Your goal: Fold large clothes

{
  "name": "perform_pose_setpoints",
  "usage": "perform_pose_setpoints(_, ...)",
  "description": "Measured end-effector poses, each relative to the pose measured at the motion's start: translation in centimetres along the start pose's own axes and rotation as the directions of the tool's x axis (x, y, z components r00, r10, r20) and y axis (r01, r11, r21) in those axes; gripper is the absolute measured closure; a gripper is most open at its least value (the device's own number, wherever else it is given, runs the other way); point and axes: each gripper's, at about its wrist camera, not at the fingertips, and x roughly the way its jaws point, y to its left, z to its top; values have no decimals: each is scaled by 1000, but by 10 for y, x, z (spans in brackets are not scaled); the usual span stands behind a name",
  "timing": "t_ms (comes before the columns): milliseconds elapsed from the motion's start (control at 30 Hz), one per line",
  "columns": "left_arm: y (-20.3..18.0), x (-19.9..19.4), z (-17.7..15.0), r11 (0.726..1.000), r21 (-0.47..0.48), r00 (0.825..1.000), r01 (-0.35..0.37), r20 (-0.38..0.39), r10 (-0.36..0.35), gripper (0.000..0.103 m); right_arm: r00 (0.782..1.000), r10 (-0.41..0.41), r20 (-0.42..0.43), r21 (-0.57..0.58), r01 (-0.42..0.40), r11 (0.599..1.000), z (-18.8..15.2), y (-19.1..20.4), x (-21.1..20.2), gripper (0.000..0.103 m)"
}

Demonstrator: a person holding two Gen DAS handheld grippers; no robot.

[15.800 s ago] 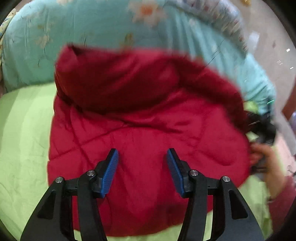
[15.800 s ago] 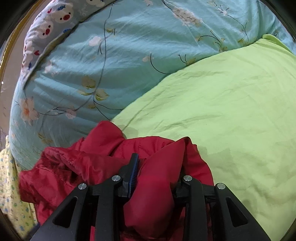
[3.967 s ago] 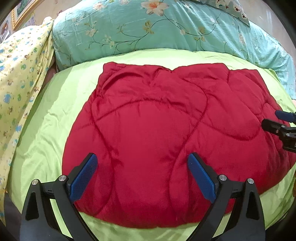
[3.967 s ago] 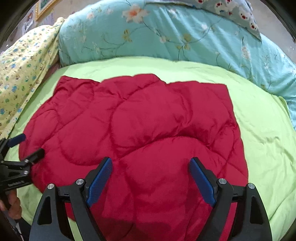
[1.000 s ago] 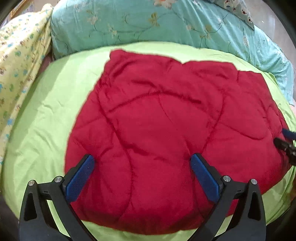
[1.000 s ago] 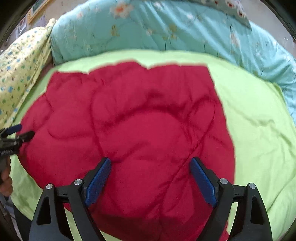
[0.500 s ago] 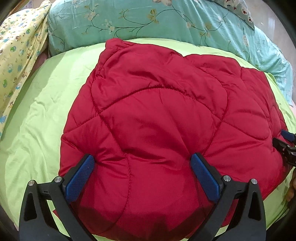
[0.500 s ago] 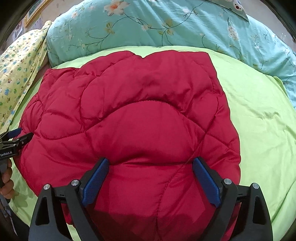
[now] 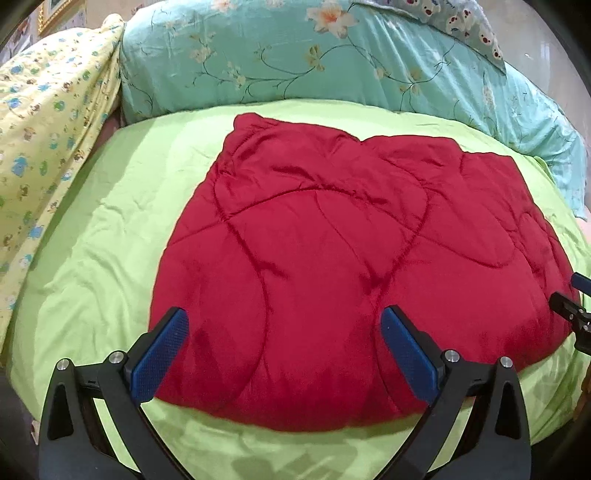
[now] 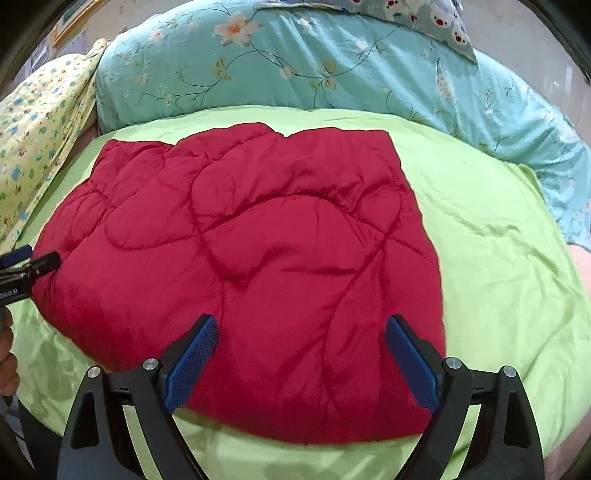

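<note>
Red quilted jacket (image 9: 351,266) lies folded into a rough rectangle on the lime-green bedsheet (image 9: 96,251), near the front edge of the bed; curved stitch lines and shallow puckers across its top. Same jacket (image 10: 251,266) in the right wrist view, flat, no part lifted.

Far left: yellow printed blanket (image 9: 40,122) heaped along the side of the bed, touching the sheet's edge. Behind the jacket, well apart from it: a teal floral quilt (image 9: 314,62) bunched along the head of the bed. A pillow with a bear print (image 9: 465,22) rests on top of it toward the right.

Left gripper (image 9: 284,332): jaws spread wide, blue pads over the jacket's near-left part, nothing pinched between them. Its fingertips also show at the left edge of the right wrist view (image 10: 26,258), just beside the jacket's left side, with a hand (image 10: 7,354) below them.

Right gripper (image 10: 301,332): jaws have just been opening and now stand wide, the jacket's near edge below the pads, no cloth clamped. Its tip shows at the right edge of the left wrist view (image 9: 572,295), just beside the jacket's right side.

Right of the jacket: bare green sheet (image 10: 498,277).
</note>
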Motion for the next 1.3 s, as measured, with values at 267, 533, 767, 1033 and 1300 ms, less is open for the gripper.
perform_pose_setpoints(267,-11,-22,-14,999,43,1000,-12,15,12,0,1000,-20,4,-1,20,1000,-20,0,-19,9)
perform_pose_setpoints(533,-24,-41,-36,995,89,999,-41,14,40,0,999,-42,0,-11,42,999,-40,6,-43,9)
perform_pose_setpoints(767,-40,-52,-58,983,155,995,-98,-10,101,0,999,-45,-22,-56,43,997,-61,21,-55,7)
perform_pose_setpoints(1033,-44,-65,-61,971,184,988,-150,9,151,0,998,-45,-41,-97,41,994,-67,36,-59,7)
perform_pose_setpoints(1300,-35,-73,-47,976,164,989,-145,27,142,0,999,-54,-5,-144,52,988,-45,48,-67,6)
